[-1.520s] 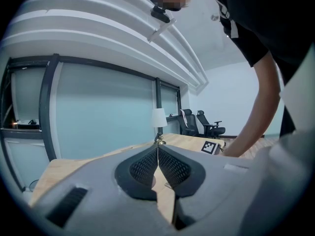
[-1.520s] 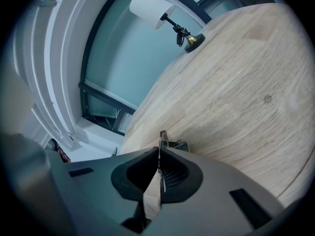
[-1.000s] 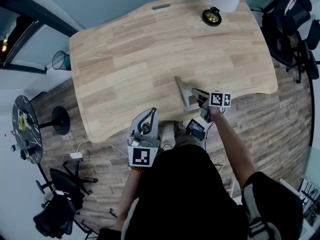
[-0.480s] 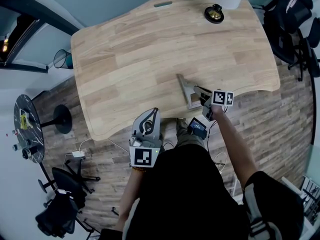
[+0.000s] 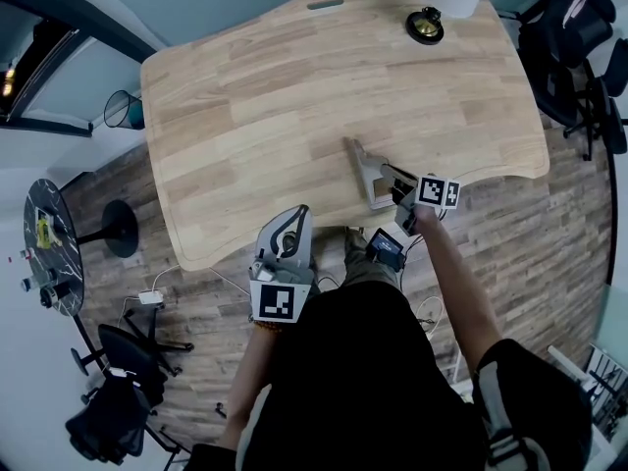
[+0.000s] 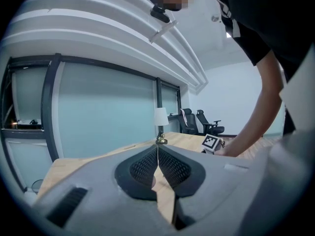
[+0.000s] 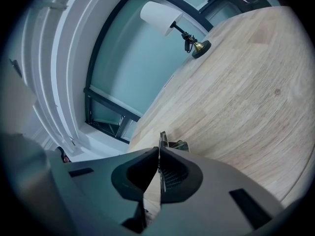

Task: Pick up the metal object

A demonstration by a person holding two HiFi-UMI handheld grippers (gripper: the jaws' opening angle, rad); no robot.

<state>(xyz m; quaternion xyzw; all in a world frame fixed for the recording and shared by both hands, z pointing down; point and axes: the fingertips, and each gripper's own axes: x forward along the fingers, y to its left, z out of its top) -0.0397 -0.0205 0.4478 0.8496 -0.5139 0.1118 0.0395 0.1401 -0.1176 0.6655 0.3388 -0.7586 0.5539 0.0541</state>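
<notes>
1. The right gripper [image 7: 158,154] is shown low in the centre of its own view, clenched on a thin upright edge of the metal object [image 7: 179,144].
2. In the head view, that angled metal strip is placed right of centre, over the table [image 5: 294,86] near its lower edge.
3. It is judged stiff, fairly light and slippery; the flat edge is best pinched squarely.
4. The left gripper [image 6: 157,154] is held closed and empty.
</notes>
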